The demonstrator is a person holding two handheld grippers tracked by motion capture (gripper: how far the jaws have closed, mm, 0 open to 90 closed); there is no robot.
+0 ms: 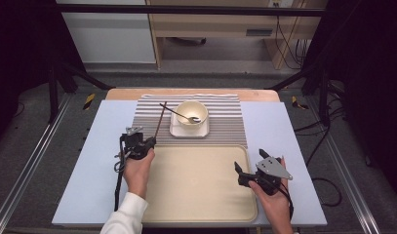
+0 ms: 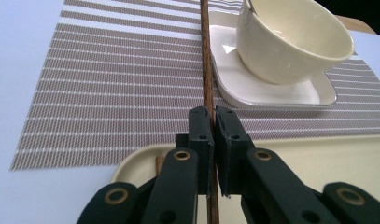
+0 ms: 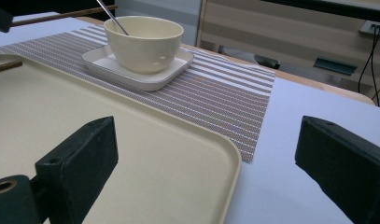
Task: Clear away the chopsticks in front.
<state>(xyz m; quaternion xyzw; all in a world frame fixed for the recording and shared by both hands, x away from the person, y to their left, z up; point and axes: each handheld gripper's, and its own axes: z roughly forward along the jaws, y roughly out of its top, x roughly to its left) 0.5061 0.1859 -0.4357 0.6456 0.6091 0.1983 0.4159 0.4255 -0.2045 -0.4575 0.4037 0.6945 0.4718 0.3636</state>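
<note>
One stick: your left gripper (image 2: 213,116) has its jaws pinched tight on a thin brown chopstick (image 2: 207,70), gripped low on its length so most of it juts out past the jaws.
Where it is: in the high view the chopstick (image 1: 160,122) slants up over the striped placemat (image 1: 152,114), its far tip close to the bowl (image 1: 191,115).
Second stick: a short brown end lies on the tray's near corner (image 2: 158,164), just beside your jaws; I judge it to be the pair's other half.
Right gripper: your right gripper (image 1: 252,163) hangs wide apart over the tray's right edge (image 1: 246,161), holding nothing.
Risk, swing: with so much length ahead of the grip, a small turn of your wrist could sweep the tip into the bowl or the spoon (image 1: 179,113) leaning in it.
Risk, twist: a thin round stick can roll or pivot between flat pads, so it may droop or slide out.
Risk, tipping: the bowl sits loose on its small dish (image 1: 175,129); a knock could shift it.
Materials: the chopstick looks like grained wood; bowl and dish are glossy cream, likely ceramic or melamine; the spoon is shiny metal.
Textures: the placemat is woven in grey and white bands; the tray is matte beige with rounded corners and a raised lip.
</note>
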